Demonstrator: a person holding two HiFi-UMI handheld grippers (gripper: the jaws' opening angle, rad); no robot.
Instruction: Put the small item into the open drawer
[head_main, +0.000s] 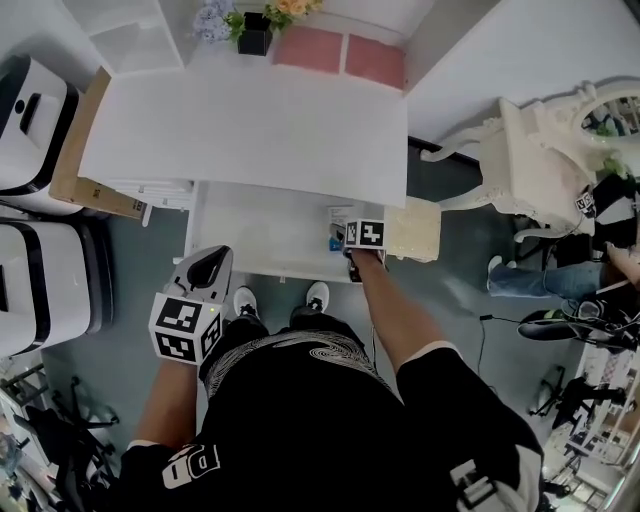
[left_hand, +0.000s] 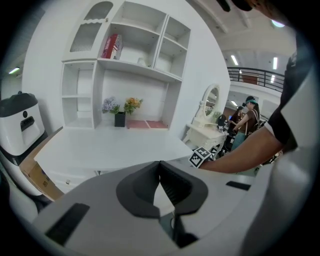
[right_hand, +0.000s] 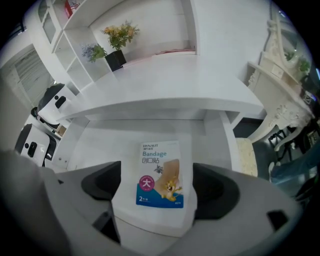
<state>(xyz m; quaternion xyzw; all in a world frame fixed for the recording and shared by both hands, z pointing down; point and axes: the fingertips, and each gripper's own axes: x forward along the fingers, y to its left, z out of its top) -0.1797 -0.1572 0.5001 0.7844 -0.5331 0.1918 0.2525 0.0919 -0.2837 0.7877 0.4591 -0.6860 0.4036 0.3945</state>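
A small white and blue bandage box (right_hand: 160, 172) sits between the jaws of my right gripper (right_hand: 157, 176), which is shut on it. In the head view the right gripper (head_main: 352, 248) holds the box (head_main: 337, 228) over the right part of the open white drawer (head_main: 250, 240), under the front edge of the white desk (head_main: 250, 130). The drawer floor (right_hand: 105, 145) lies below the box in the right gripper view. My left gripper (head_main: 207, 268) hangs near my body, left of the drawer front. Its jaws meet with nothing between them (left_hand: 159, 170).
White appliances (head_main: 30, 110) and a cardboard sheet (head_main: 75, 165) stand left of the desk. A flower pot (head_main: 255, 35) and pink mat (head_main: 340, 50) sit at the desk's back. An ornate white vanity (head_main: 540, 150) and a person (head_main: 610, 230) are at right. A beige stool (head_main: 415, 230) adjoins the drawer.
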